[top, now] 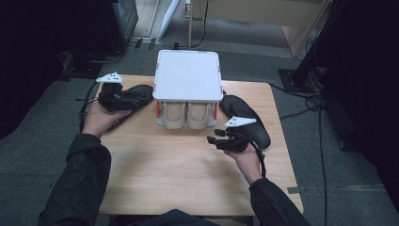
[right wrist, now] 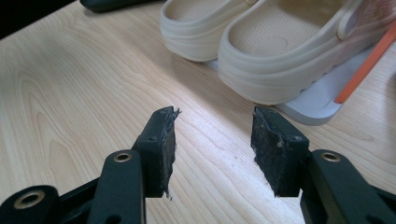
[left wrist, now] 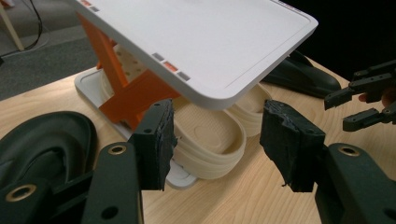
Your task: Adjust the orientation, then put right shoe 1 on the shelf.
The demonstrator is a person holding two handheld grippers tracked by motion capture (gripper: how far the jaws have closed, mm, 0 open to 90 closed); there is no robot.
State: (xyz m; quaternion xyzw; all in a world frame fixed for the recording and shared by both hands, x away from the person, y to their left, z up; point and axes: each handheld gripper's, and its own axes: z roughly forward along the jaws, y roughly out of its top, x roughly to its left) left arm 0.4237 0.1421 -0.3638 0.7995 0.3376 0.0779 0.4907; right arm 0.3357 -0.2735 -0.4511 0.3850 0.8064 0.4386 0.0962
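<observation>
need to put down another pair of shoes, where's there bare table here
The near half of the table, between the two forearms and in front of the cream shoes, is bare wood. The far half is crowded: the white rack in the middle, one black shoe at its left and another black shoe at its right.

The white shelf top [top: 188, 75] hides the far halves of both beige clogs [top: 186, 115]. The left black shoe [top: 136, 96] lies partly behind the left gripper [top: 109, 94].
</observation>
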